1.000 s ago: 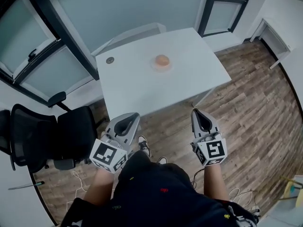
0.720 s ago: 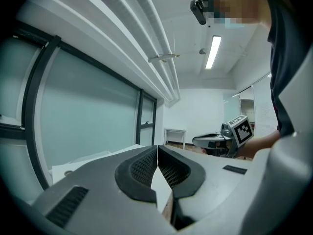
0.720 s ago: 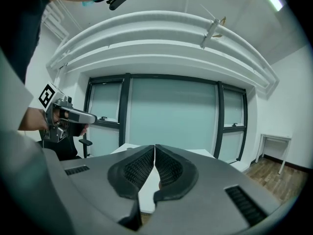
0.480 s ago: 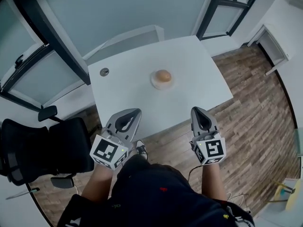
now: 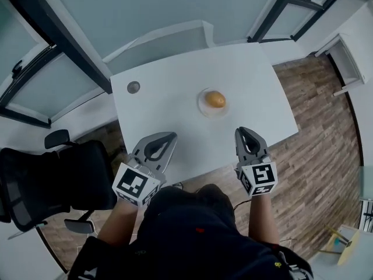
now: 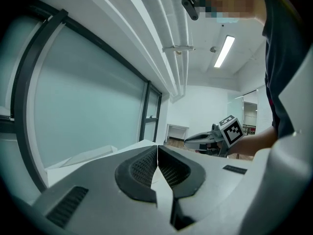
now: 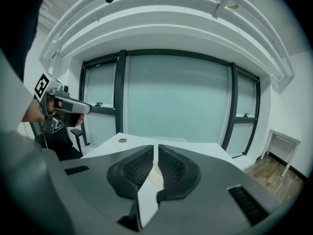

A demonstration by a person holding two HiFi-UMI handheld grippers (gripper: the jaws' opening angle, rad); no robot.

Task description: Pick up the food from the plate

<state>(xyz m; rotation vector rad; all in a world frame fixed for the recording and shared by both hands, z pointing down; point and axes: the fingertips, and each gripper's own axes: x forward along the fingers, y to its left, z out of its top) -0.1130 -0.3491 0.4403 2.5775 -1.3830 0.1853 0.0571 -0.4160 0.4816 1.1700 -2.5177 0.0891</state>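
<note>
Seen from above, I stand at the near edge of a white rectangular table (image 5: 175, 98) with a two-jaw gripper in each hand. A second ago both grippers hung over the wooden plank floor (image 5: 326, 127), short of the table. I have since stepped in, and now the tips of my left gripper (image 5: 169, 136) and my right gripper (image 5: 242, 131) reach just over the table's near edge. Nothing else has changed: the jaws of both grippers are pressed together with nothing caught between them. I judge this to be the approach, with the pickup not yet begun. Whichever gripper I use must spread its jaws before it can take anything. The orange-brown rounded piece of food (image 5: 215, 99) sits untouched in the middle of a small round white plate (image 5: 203, 109) near the table's centre. From my right gripper it lies at about eleven o'clock, near but apart. From my left gripper it lies at about two o'clock, somewhat farther off. A small grey round disc (image 5: 133, 87) lies on the table at about nine o'clock of the plate, well apart from it.
</note>
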